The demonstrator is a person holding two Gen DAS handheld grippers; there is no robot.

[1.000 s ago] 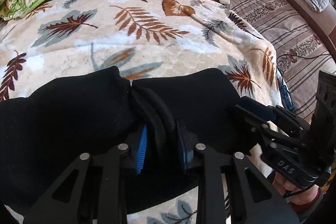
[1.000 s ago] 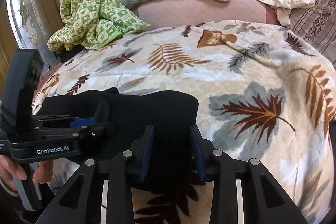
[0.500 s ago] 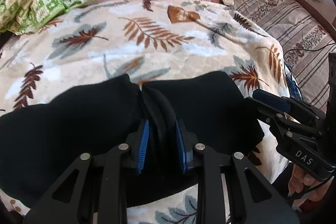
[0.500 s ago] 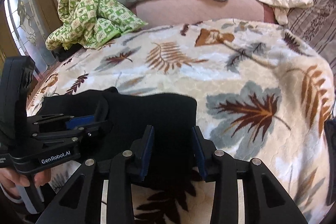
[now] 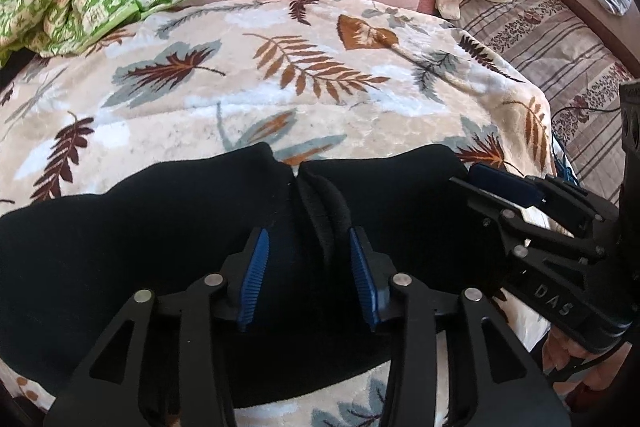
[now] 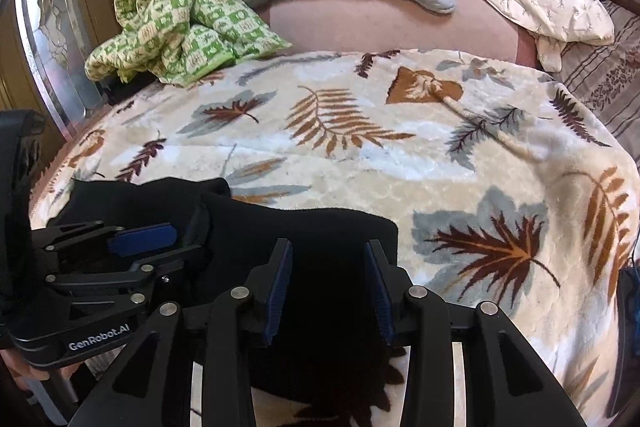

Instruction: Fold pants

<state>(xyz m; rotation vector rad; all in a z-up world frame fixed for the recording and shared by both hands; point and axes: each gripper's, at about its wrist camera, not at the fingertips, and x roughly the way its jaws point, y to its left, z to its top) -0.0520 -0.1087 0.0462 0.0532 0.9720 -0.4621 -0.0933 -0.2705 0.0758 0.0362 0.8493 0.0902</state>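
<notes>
Opening now, the left gripper point(image 5: 306, 275) lets go of the black pants point(image 5: 140, 239); the fold ridge sits loose between its pads. Right gripper point(image 6: 328, 287) stays part-open over the cloth, gripping nothing, so this fold looks placed on the blanket point(image 5: 320, 83).

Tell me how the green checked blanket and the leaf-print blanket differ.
The green checked blanket lies crumpled in a heap at the bed's far corner; the leaf-print blanket is spread flat. The first has small green squares, the second large brown and grey leaves on cream. Only the leaf-print one carries the black pants. Both lie on the bed.
</notes>
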